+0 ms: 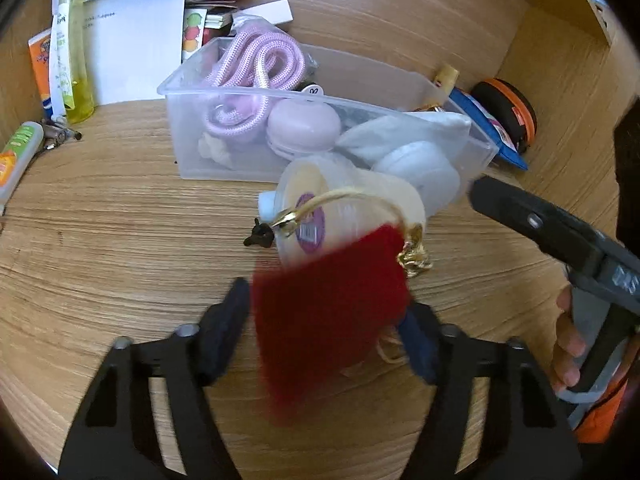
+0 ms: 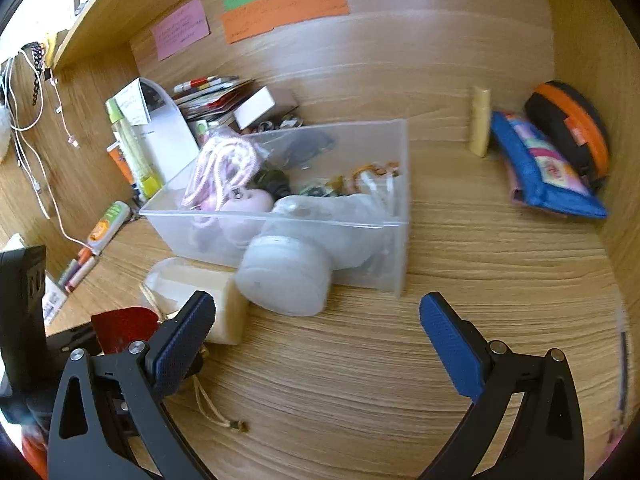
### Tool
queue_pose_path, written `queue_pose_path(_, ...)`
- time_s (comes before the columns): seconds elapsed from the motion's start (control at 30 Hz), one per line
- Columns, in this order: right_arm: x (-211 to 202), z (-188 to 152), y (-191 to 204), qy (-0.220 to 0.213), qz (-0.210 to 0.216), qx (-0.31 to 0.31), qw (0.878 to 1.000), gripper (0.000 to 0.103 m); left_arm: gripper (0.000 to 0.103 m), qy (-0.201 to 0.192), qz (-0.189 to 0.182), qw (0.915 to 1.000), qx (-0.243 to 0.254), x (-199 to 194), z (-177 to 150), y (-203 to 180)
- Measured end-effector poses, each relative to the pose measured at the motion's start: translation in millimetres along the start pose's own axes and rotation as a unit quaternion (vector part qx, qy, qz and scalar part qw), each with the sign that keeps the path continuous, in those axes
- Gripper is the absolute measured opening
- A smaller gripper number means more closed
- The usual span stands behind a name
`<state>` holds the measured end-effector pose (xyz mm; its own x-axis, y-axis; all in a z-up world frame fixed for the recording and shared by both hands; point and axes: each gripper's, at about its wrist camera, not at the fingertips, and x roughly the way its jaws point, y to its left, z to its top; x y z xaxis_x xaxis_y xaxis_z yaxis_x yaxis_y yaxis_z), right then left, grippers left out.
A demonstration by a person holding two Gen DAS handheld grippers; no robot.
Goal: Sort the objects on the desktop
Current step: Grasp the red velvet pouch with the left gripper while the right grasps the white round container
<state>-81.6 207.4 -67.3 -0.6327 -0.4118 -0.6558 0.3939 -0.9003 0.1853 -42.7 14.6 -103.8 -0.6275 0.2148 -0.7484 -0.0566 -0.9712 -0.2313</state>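
Wood-grain surface (image 2: 400, 360) under a desk hutch carries a clear plastic bin (image 1: 400, 76) already holding a pink rope (image 1: 260, 56) and round cases. Left gripper (image 1: 324, 328) has a red pouch (image 1: 328, 320) with a gold cord between its fingers, though whether they clamp it is hard to tell through blur. Right gripper (image 2: 316, 336) hangs nearby, fingers spread wide and empty. Judging by this, the pouch is mid-transfer; the next move likely calls for carrying it over the bin's near wall and letting go.
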Motion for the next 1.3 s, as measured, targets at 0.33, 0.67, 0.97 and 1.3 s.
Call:
queue_pose_path(0.33,34.9,2.7,15.5,0.029,-0.027,0.005,0.999,0.085,0.031,-0.008,-0.012,0.9999,0.0,-9.9,-5.8,18.1)
queue_pose_path(0.67,58.0,0.5,21.1,0.052,-0.041,0.021,0.998,0.079,0.022,-0.024,-0.013,0.9995,-0.013,-24.0,-6.7,43.7)
queue_pose_path(0.97,62.6,-0.6,26.5,0.055,-0.04,0.014,0.998,0.064,0.018,-0.039,-0.008,0.9988,-0.028,-35.4,-3.8,59.5)
queue_pose_path(1.3,29.5,-2.4,23.4,0.024,-0.028,0.002,0.999,0.064,0.018,-0.056,-0.008,0.998,-0.028,-48.0,4.2,55.9)
